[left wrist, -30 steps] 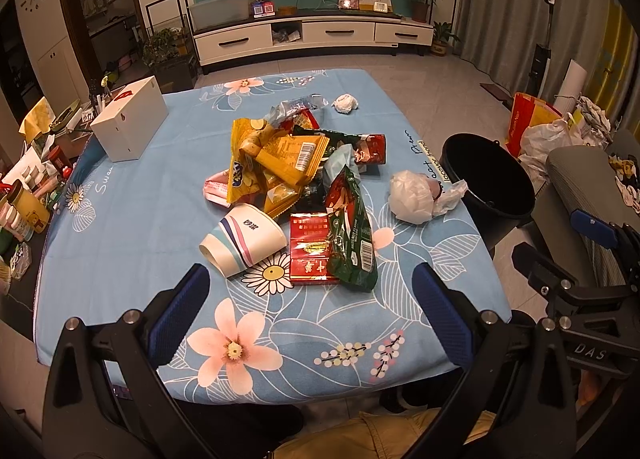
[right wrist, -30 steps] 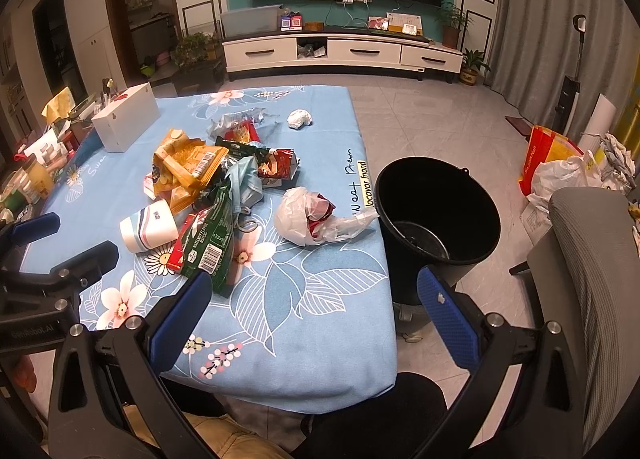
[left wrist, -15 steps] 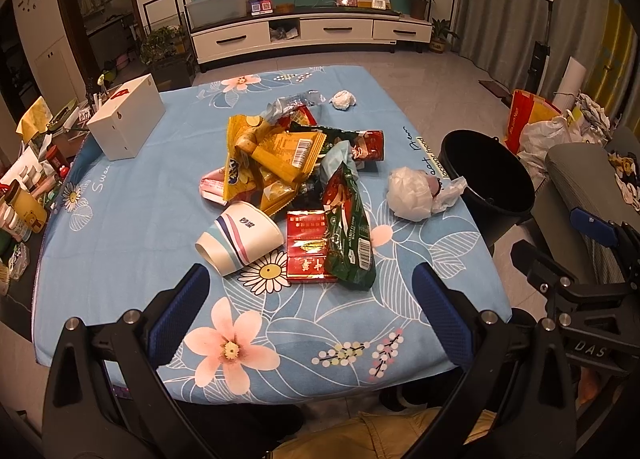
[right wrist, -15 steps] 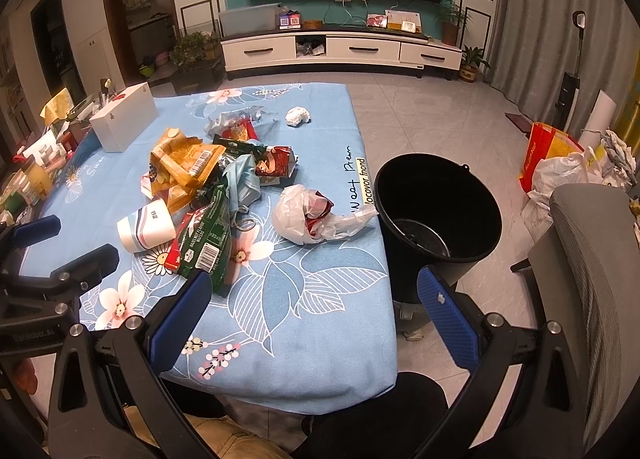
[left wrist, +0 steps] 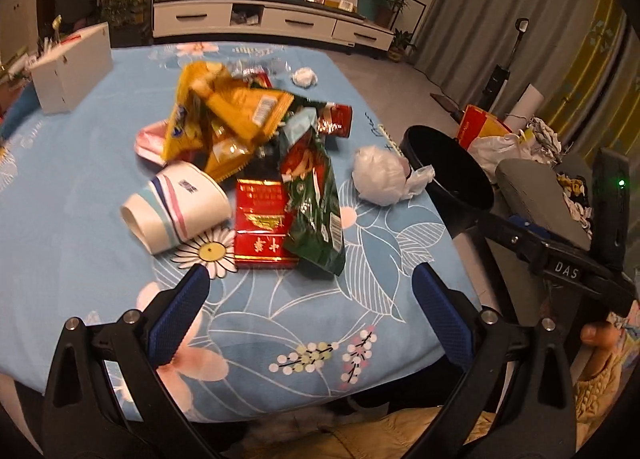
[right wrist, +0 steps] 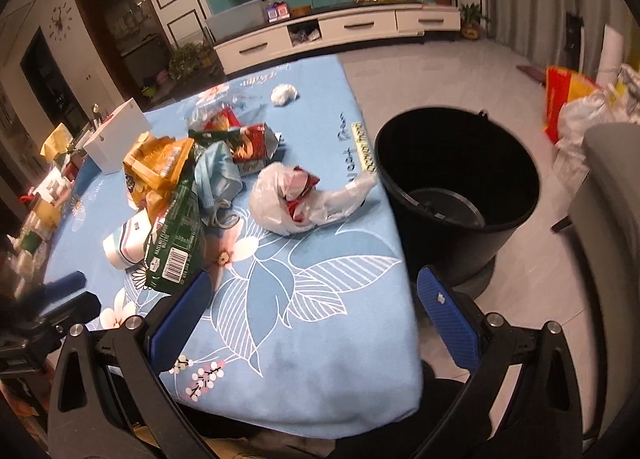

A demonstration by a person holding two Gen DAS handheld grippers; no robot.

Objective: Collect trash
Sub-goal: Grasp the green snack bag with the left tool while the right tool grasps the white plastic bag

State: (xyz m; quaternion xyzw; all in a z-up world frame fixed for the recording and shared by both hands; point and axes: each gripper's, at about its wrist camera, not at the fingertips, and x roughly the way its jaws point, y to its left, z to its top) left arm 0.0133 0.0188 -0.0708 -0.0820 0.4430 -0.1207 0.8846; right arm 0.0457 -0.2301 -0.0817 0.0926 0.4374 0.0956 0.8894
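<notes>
A heap of trash lies on the blue flowered tablecloth (left wrist: pixel 80 163): yellow snack bags (left wrist: pixel 236 115), a green wrapper (left wrist: pixel 316 203), a red packet (left wrist: pixel 260 227), a tipped paper cup (left wrist: pixel 172 211), a white plastic bag (left wrist: pixel 380 175) and a crumpled tissue (left wrist: pixel 304 77). My left gripper (left wrist: pixel 312 311) hangs open over the near table edge, just short of the red packet. Over the table's near right corner my right gripper (right wrist: pixel 316 315) is open and empty, with the plastic bag (right wrist: pixel 288 199) ahead of it. A black bucket (right wrist: pixel 456 187) stands on the floor right of the table.
A white box (left wrist: pixel 68 67) sits at the table's far left. Bottles and clutter (right wrist: pixel 36 219) line the left side. A grey chair (right wrist: pixel 612 227) and bags (left wrist: pixel 492 135) stand to the right of the bucket. A TV cabinet (left wrist: pixel 272 23) lies beyond.
Both grippers have moved forward and lower toward the table, so the trash looks larger. The right one has also tilted to the left. Jaws stay open; nothing on the table has moved.
</notes>
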